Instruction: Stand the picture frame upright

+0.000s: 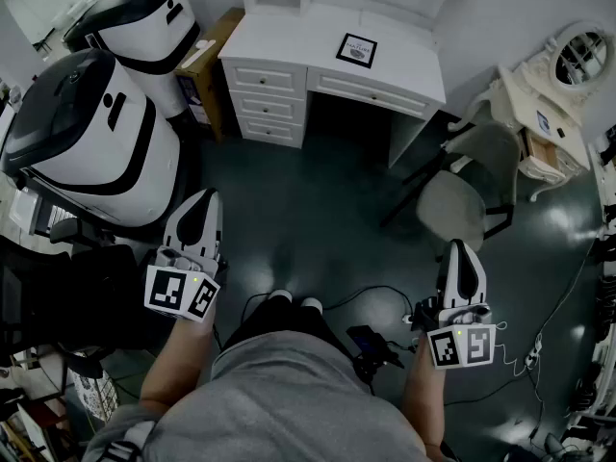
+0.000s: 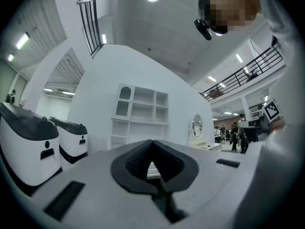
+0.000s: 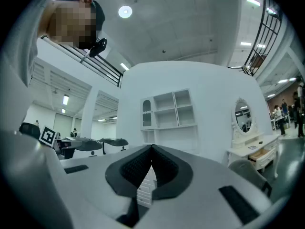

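Observation:
The picture frame [image 1: 357,50] lies flat on the white desk [image 1: 404,65] at the far side of the room, black-edged with a pale mat. My left gripper [image 1: 197,208] is held low at the left, far from the desk, its jaws shut with nothing between them. My right gripper [image 1: 460,253] hangs at the right, also shut and empty. In the left gripper view the jaws meet at the tip [image 2: 152,141]. In the right gripper view they meet the same way [image 3: 152,148]. The frame does not show in either gripper view.
Two large white-and-black machines [image 1: 91,142] stand at the left. A grey chair [image 1: 462,195] sits in front of the desk's right end. A white vanity with an oval mirror [image 1: 568,65] stands at the right. Cables [image 1: 375,306] trail over the dark floor.

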The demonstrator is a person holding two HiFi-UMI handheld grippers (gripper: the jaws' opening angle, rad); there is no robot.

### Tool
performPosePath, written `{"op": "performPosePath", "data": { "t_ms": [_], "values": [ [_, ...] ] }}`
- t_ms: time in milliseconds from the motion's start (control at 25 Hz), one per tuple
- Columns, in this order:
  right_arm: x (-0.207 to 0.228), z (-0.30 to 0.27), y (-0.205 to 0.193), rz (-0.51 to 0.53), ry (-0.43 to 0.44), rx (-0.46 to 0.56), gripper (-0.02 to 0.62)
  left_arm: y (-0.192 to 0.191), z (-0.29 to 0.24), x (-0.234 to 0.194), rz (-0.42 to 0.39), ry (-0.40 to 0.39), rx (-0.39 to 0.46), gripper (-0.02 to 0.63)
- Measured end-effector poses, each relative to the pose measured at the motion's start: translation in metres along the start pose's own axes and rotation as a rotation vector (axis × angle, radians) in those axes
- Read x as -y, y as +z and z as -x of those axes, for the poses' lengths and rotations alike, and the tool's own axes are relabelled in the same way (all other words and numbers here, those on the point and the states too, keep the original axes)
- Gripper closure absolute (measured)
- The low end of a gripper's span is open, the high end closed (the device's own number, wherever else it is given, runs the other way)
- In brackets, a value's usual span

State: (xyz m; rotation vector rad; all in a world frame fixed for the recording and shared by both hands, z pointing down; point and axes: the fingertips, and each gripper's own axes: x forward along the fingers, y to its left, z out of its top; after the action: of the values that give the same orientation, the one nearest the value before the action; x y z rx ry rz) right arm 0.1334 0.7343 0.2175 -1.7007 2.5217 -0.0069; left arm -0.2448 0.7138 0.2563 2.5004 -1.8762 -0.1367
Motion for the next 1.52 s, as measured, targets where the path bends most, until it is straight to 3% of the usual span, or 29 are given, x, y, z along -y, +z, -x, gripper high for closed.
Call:
{"op": "performPosePath", "data": {
  "t_ms": [480, 1040, 1520],
  "values": [
    [0.0, 0.003, 0.002, 0.004, 0.054, 0.008, 0.571, -0.004, 0.002, 0.011, -0.002, 0.015, -0.004, 0.6],
    [0.025, 0.007, -0.005, -0.076, 0.124, 0.051, 0.569, -0.018, 0.009, 0.038, 0.0, 0.057, -0.022, 0.6],
    [0.049, 0.011, -0.01, -0.088, 0.126, 0.048, 0.569, -0.02, -0.002, 0.058, -0.005, 0.06, -0.018, 0.6]
  ]
}}
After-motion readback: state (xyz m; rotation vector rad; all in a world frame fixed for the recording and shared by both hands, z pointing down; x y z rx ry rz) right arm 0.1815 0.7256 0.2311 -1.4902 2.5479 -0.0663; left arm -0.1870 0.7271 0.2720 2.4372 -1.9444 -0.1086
